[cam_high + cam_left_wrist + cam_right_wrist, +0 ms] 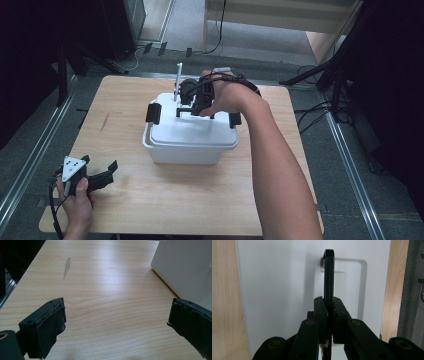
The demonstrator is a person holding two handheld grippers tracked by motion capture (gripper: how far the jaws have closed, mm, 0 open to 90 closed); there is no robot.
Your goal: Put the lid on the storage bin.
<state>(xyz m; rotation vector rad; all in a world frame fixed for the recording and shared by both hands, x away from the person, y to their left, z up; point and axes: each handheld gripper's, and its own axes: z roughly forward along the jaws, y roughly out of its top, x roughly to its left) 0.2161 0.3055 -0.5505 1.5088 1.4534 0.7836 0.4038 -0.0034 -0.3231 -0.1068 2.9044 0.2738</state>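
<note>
The black carrying handle point(328, 277) of the white plastic lidded box point(190, 137) is being clamped by the right gripper point(192, 106), jaws narrow. The left gripper point(97, 172) is being held over the light wooden worktop point(165, 200), jaws wide and empty.

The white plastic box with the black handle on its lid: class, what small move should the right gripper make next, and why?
Probably a short lift straight up. The right gripper is shut on the black handle, which stands upright over the white lid of the white plastic box. The black side latches look swung up, so the lid seems free. The left gripper stays open, off the box.

box point(185, 145) – white | handle point(328, 275) – black | table point(165, 200) – pale wood grain
</note>
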